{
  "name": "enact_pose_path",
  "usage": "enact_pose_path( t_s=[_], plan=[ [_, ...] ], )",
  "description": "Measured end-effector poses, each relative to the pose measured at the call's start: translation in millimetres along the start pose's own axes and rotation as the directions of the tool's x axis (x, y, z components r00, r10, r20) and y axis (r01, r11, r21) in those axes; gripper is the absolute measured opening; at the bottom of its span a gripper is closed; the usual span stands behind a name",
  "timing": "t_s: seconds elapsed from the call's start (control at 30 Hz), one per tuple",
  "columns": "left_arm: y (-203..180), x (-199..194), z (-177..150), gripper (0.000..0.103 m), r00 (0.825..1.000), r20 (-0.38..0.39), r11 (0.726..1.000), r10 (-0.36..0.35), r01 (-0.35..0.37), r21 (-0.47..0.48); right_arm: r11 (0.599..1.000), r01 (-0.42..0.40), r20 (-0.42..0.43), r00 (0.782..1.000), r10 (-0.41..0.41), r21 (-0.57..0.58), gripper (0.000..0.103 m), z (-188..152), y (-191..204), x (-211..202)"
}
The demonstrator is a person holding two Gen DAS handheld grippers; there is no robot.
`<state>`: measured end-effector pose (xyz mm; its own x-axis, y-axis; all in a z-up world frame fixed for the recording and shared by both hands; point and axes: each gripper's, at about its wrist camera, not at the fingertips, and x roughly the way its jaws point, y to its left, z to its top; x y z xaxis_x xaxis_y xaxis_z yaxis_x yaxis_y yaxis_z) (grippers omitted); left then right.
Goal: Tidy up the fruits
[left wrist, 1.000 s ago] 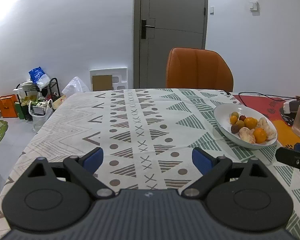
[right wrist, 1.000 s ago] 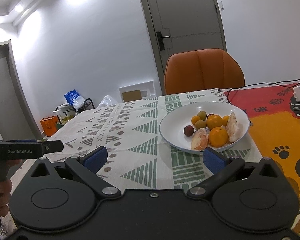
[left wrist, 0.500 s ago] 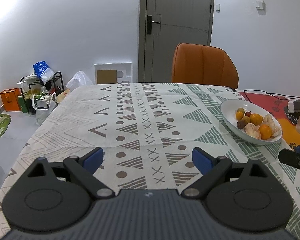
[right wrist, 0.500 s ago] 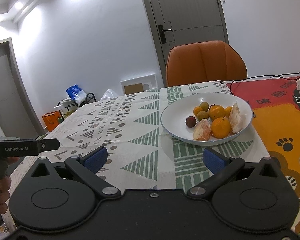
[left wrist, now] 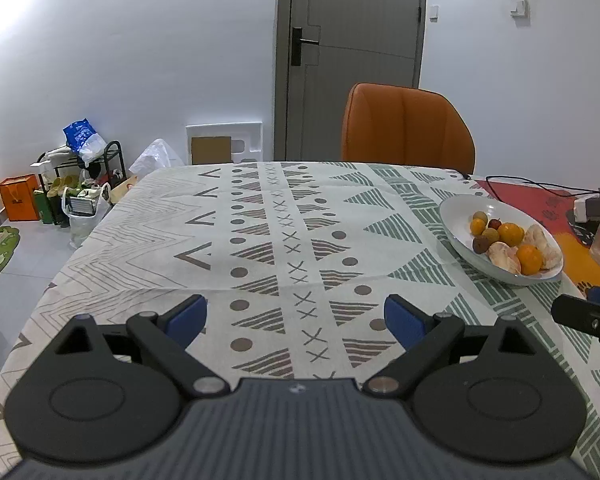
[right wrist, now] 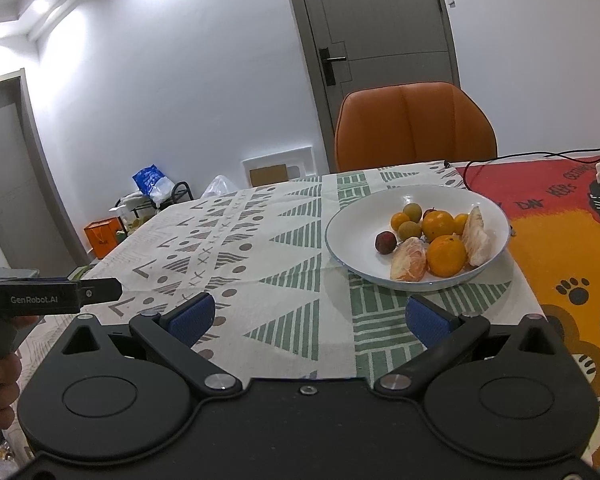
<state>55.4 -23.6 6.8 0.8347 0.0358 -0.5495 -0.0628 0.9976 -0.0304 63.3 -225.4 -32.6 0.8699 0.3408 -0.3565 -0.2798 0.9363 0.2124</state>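
Fruits (right wrist: 432, 236): gathered in one white bowl (right wrist: 348, 224), right of centre in the right wrist view and at the right edge of the left wrist view; none lies loose on the cloth in either view.
Contents: two round oranges, two peeled citrus pieces, several small yellow-green fruits and one small dark red one (kinds of the small ones too small to tell).
Bowl position: on the patterned tablecloth (left wrist: 260, 240), near its seam with the orange and red mat (right wrist: 560, 248) on the tabletop.
Left claw (left wrist: 296, 316): released, blue pads wide apart, nothing between them, over bare cloth well apart from the bowl.
Right claw (right wrist: 308, 318): released, empty, pads spread, bowl just beyond its fingertips.
Change over the last second: in both views the bowl sits higher and further off in the frame, with more cloth showing before it; the bowl itself keeps its place on the cloth, so both claws appear to have drawn back or tilted.
Meaning for the task: judged only, this fits either a pause before sorting the bowl's contents or a withdrawal once the fruit is gathered.
Surroundings: orange chair (left wrist: 408, 124) behind the tabletop.
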Motion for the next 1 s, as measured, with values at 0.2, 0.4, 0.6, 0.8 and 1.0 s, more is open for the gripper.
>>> enact_pose_path(
  t_s=[0.2,0.4,0.6,0.8,1.0],
  plan=[
    [-1.6,-0.2,-1.0,0.095,1.000,0.000,1.000,-0.005,0.005,0.006,1.000,-0.001,-0.002,1.000,0.001,0.000,0.103,-0.8,0.8,0.5],
    [-1.2,-0.4,-0.7,0.095,1.000,0.001,1.000,-0.006,0.006,0.002,1.000,0.001,-0.003,1.000,-0.001,-0.002,0.103,-1.0,1.8,0.6],
    [0.5,-0.7,-0.5,0.095,1.000,0.000,1.000,-0.006,0.006,-0.007,1.000,-0.001,-0.002,1.000,0.001,-0.003,0.103,-1.0,1.9,0.5],
    [3.3,-2.3,-0.5,0.095,1.000,0.000,1.000,-0.006,0.006,-0.013,1.000,-0.002,-0.003,1.000,0.002,-0.007,0.103,-1.0,3.2,1.2],
    [3.7,-2.9,-0.7,0.095,1.000,0.000,1.000,-0.006,0.006,-0.016,1.000,-0.002,-0.007,1.000,0.002,-0.008,0.103,0.0,4.5,1.2]
  ],
)
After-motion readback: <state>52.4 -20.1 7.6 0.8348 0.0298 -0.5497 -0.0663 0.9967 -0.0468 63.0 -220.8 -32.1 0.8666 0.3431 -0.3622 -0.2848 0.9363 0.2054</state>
